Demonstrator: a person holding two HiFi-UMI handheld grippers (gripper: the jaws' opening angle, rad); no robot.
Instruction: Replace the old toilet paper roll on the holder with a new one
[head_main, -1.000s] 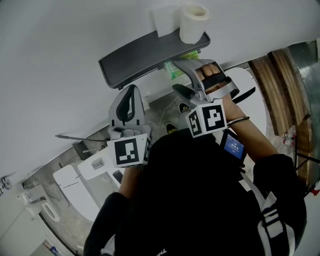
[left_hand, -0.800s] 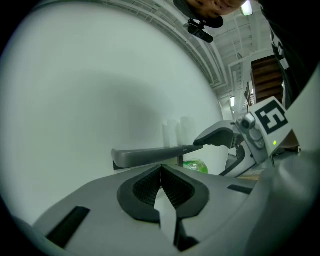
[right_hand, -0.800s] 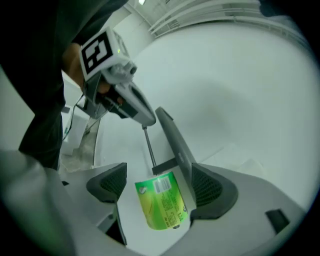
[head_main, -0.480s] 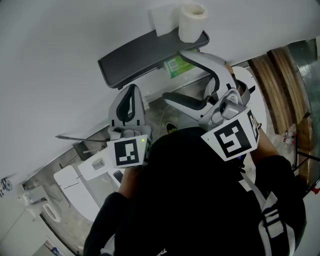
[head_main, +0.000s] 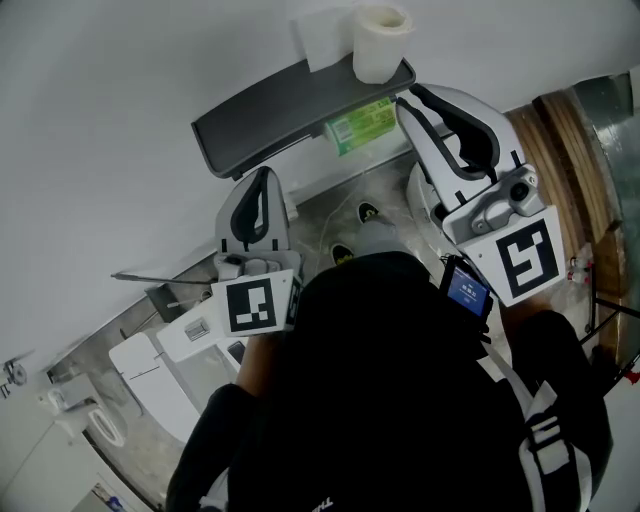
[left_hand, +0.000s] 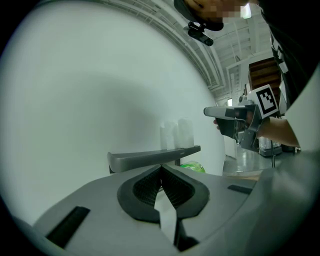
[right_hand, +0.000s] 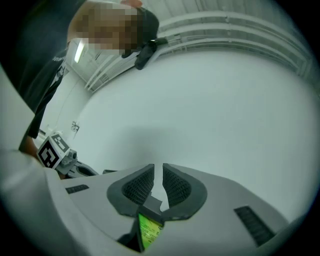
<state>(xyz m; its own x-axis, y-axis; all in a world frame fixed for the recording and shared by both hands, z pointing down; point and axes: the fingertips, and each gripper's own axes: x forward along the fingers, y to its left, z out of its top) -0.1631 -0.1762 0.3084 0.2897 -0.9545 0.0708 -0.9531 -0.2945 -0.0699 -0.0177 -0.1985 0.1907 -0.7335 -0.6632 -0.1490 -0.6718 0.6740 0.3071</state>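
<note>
A grey wall shelf (head_main: 285, 105) (left_hand: 152, 157) carries a white toilet paper roll (head_main: 381, 42) (left_hand: 185, 133) and a second white piece (head_main: 320, 40) beside it. A green-wrapped pack (head_main: 362, 122) (left_hand: 193, 167) sits just under the shelf. My left gripper (head_main: 258, 200) (left_hand: 161, 168) is level and shut on nothing, short of the shelf. My right gripper (head_main: 412, 103) (right_hand: 158, 172) is raised to the right of the shelf, beside the green pack. Its jaws are closing, with a thin slit left and nothing between them. It also shows in the left gripper view (left_hand: 232, 119).
A plain white wall fills the background behind the shelf. A white toilet (head_main: 140, 370) stands at the lower left on a grey floor. Wooden panels (head_main: 560, 150) run along the right. A small blue screen (head_main: 467, 290) sits on the person's right forearm.
The right gripper left the spot under the shelf by the green pack, rose to the right and rolled over. Its jaws went from wide open to nearly shut. The left gripper stayed put.
</note>
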